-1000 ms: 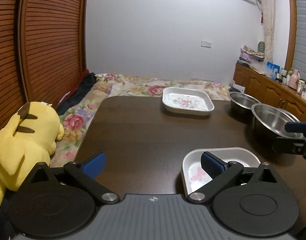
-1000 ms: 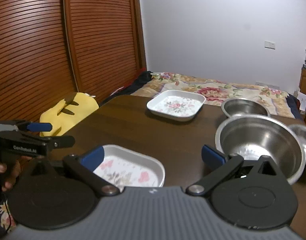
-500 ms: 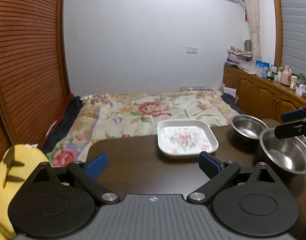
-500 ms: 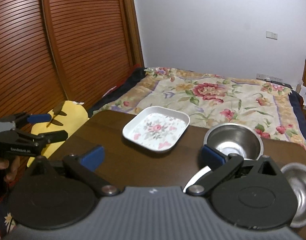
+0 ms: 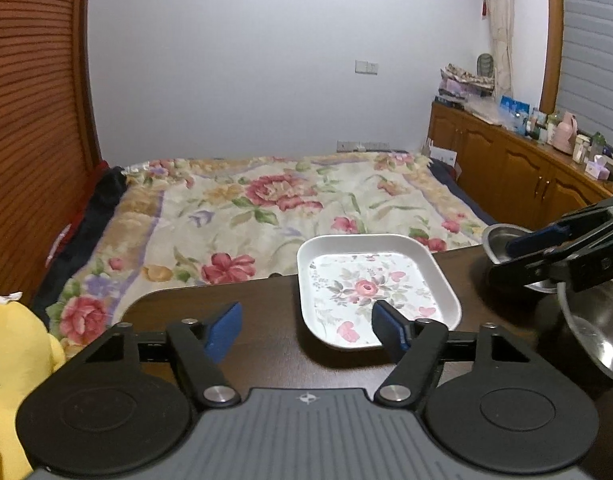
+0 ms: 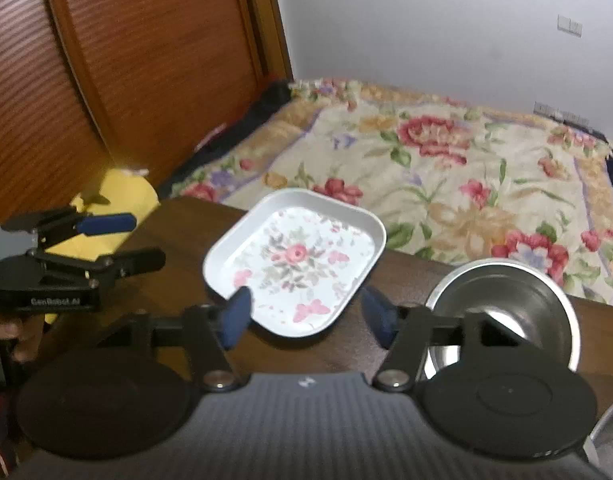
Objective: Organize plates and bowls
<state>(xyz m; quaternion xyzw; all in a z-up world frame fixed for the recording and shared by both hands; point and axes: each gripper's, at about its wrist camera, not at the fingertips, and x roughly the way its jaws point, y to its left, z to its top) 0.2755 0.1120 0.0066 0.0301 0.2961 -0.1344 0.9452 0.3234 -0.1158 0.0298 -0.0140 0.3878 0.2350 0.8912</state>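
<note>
A white rectangular plate with a floral print point(image 5: 374, 292) lies at the far edge of the dark wooden table point(image 5: 266, 312). My left gripper point(image 5: 306, 334) is open just short of it, with its right finger over the plate's near rim. My right gripper point(image 6: 306, 312) is also open, its fingers straddling the near end of the same plate point(image 6: 298, 264). A small steel bowl point(image 6: 506, 304) sits to the right of the plate, and a larger steel bowl point(image 5: 594, 328) is nearer on the right. Neither gripper holds anything.
A bed with a floral blanket point(image 5: 274, 208) lies just beyond the table edge. A yellow plush toy point(image 5: 10, 360) sits at the table's left. Slatted wooden doors point(image 6: 146, 60) stand on the left and a wooden cabinet point(image 5: 526, 176) on the right. A hand point(image 6: 22, 344) holds the left gripper point(image 6: 146, 240).
Both grippers have moved forward across the table to the far floral plate. The nearer floral plate and part of the big bowl have dropped out of view. Both stay open.
</note>
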